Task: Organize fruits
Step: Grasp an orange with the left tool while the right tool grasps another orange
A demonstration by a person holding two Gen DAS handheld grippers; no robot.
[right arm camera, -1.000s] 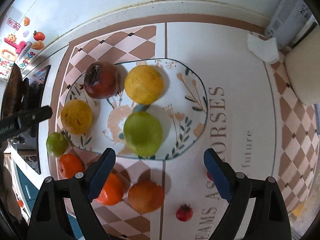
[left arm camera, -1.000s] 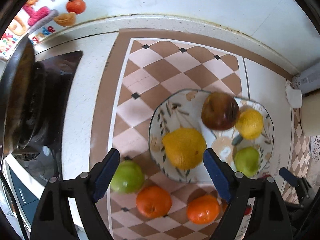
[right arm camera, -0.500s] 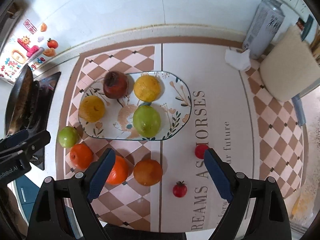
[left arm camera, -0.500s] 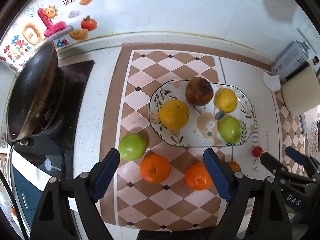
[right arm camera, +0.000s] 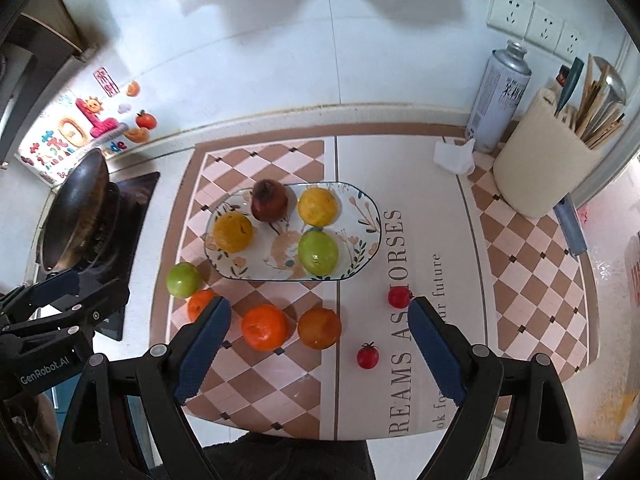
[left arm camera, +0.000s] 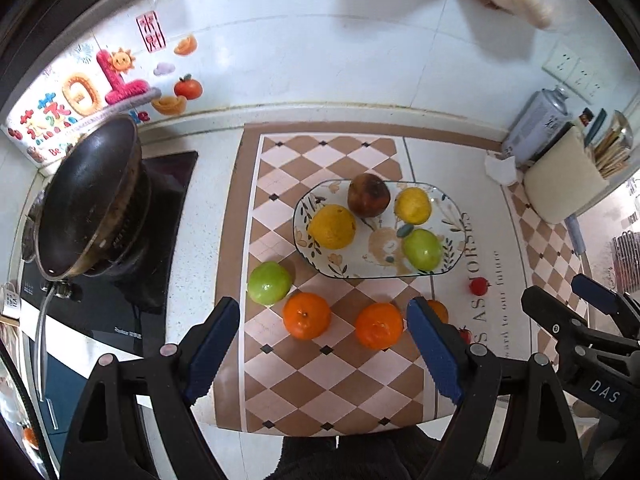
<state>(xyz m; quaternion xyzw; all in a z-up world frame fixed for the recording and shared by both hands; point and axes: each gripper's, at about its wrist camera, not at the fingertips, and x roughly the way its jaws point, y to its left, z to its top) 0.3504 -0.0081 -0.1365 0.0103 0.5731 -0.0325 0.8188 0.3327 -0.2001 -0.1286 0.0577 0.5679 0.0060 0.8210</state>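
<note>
Both tools risen, wide open, empty, third orange (left arm camera: 439,310) half hidden behind left tool (left arm camera: 325,350)

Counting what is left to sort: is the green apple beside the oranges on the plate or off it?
Off. The green apple lies on the checkered mat, outside the plate rim.

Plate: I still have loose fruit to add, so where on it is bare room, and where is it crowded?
The plate is bare at its right end, past the yellow fruit and green fruit, and in a smaller patch along the front rim, left of the green one. The left half is crowded: the orange-yellow fruit and the dark red fruit sit close together.
</note>
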